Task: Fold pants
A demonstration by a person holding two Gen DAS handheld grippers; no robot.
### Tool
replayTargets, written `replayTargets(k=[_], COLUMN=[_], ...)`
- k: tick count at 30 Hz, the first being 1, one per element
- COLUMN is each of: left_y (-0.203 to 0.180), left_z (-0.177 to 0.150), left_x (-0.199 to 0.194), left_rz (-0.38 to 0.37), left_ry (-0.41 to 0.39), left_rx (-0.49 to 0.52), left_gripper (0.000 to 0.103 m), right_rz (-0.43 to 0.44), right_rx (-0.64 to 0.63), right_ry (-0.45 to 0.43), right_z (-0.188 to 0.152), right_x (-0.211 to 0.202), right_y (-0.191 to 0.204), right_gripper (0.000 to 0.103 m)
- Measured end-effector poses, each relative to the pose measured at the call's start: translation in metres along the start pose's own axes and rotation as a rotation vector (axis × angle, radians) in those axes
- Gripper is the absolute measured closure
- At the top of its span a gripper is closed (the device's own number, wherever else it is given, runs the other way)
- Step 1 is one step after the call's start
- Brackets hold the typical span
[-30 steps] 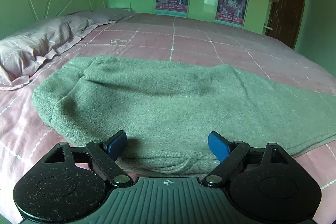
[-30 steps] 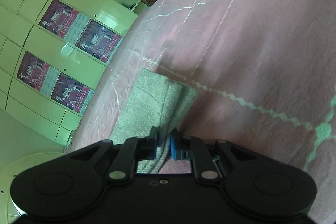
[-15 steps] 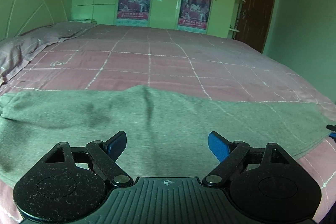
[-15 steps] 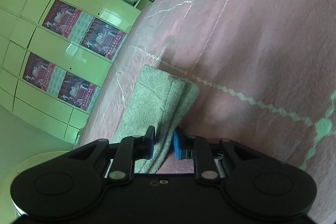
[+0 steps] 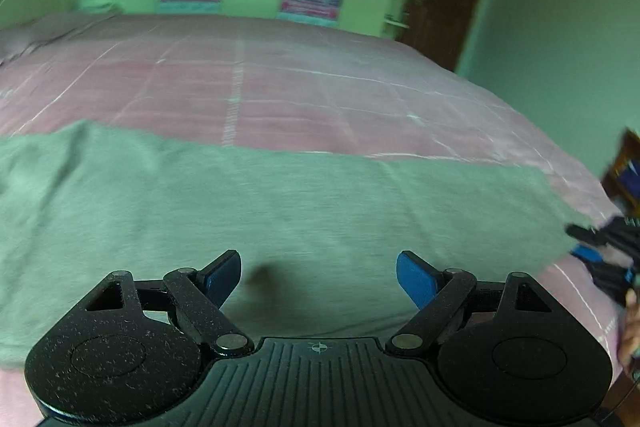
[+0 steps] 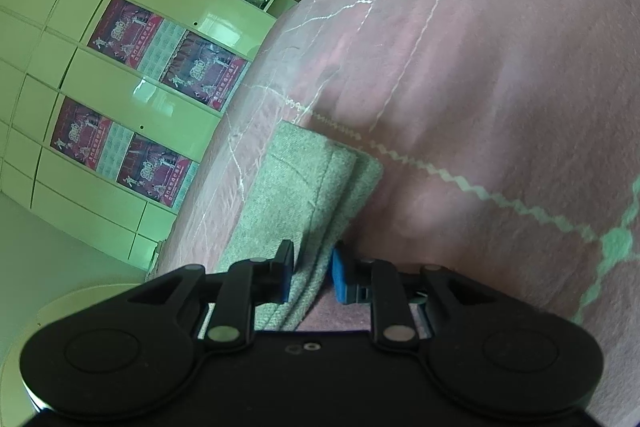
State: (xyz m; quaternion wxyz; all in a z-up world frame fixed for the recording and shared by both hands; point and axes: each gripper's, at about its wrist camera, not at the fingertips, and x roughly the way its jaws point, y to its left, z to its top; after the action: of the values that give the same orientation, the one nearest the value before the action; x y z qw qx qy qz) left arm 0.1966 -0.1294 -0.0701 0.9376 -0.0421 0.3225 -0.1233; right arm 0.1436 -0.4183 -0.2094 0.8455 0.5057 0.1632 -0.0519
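Pinching the grey fleece pants [image 6: 296, 187] hem, seemingly, right gripper [image 6: 312, 273] should lift evenly; left gripper [image 5: 319, 273] hangs wide apart, empty.

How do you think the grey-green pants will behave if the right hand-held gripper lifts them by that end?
The pants will probably drape: they lie flat, following the bed. The stacked hem layers at the right hand-held gripper may slide apart. The fuzzy knit probably grips well.
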Motion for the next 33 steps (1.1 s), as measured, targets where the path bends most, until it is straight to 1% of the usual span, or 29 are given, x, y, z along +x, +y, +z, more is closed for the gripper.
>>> replayTargets(k=[1,3,4,6,7,8,10,12,14,16,17,18,22,23,24,25,26,28,30,32,33], left_y=[-0.017,-0.036,-0.041,-0.050,-0.053,-0.055,-0.056,-0.056,-0.057,-0.057,-0.057,-0.055,-0.060,-0.062,-0.063,-0.062,-0.058,-0.041,-0.011,0.029,0.052], left_z=[0.001,0.002,0.002,-0.001,-0.005,-0.007,-0.009,-0.006,-0.010,-0.012,-0.013,-0.013,-0.016,-0.016,-0.016,-0.015,-0.013,-0.006,-0.005,-0.010,-0.012], left_x=[0.003,0.008,0.012,0.022,0.025,0.025,0.022,0.015,0.018,0.020,0.022,0.023,0.031,0.032,0.032,0.032,0.031,0.014,-0.018,-0.054,-0.069], left_rz=[0.026,0.063,0.082,0.091,0.108,0.116,0.122,0.116,0.120,0.118,0.119,0.121,0.145,0.150,0.152,0.148,0.129,0.058,0.051,0.040,0.034], left_ry=[0.004,0.008,0.025,0.084,0.097,0.092,0.086,0.080,0.103,0.108,0.108,0.105,0.099,0.098,0.097,0.098,0.100,0.074,-0.017,-0.103,-0.126], left_rx=[0.043,0.056,0.055,0.059,0.078,0.091,0.088,0.065,0.053,0.055,0.059,0.064,0.099,0.105,0.111,0.112,0.091,0.033,0.006,-0.035,-0.064], left_gripper=[0.018,0.018,0.018,0.018,0.018,0.017,0.016,0.016,0.016,0.014,0.014,0.013,0.010,0.010,0.008,0.008,0.008,0.008,0.008,0.008,0.008], right_rz=[0.001,0.005,0.006,0.009,0.015,0.019,0.030,0.037,0.050,0.056,0.043,0.009,-0.082,-0.098,-0.103,-0.099,-0.091,-0.069,-0.025,0.019,0.038], right_rx=[-0.004,-0.004,-0.004,-0.006,-0.004,0.002,0.021,0.038,0.067,0.091,0.090,0.076,-0.059,-0.071,-0.051,-0.027,-0.034,-0.110,-0.212,-0.324,-0.367], right_ry=[0.004,0.011,0.015,0.023,0.025,0.023,0.006,-0.003,-0.013,-0.018,-0.021,-0.029,-0.041,-0.041,-0.031,-0.030,-0.035,-0.042,-0.047,-0.049,-0.047], right_z=[0.000,0.000,0.001,0.002,0.004,0.004,0.006,0.008,0.008,0.009,0.009,0.010,0.005,0.006,0.007,0.008,0.009,0.007,0.000,-0.014,-0.024], right_x=[0.000,-0.001,-0.001,-0.001,-0.001,-0.002,-0.005,-0.005,-0.003,-0.001,0.000,0.000,0.002,0.004,0.006,0.006,0.004,-0.001,-0.008,-0.010,-0.009], right_y=[0.000,0.001,0.001,0.000,0.000,0.000,0.000,-0.002,-0.005,-0.007,-0.006,-0.004,0.016,0.018,0.017,0.017,0.021,0.043,0.075,0.115,0.132], right_gripper=[0.091,0.091,0.090,0.090,0.088,0.088,0.084,0.083,0.082,0.082,0.086,0.098,0.097,0.096,0.095,0.097,0.098,0.101,0.101,0.101,0.101])
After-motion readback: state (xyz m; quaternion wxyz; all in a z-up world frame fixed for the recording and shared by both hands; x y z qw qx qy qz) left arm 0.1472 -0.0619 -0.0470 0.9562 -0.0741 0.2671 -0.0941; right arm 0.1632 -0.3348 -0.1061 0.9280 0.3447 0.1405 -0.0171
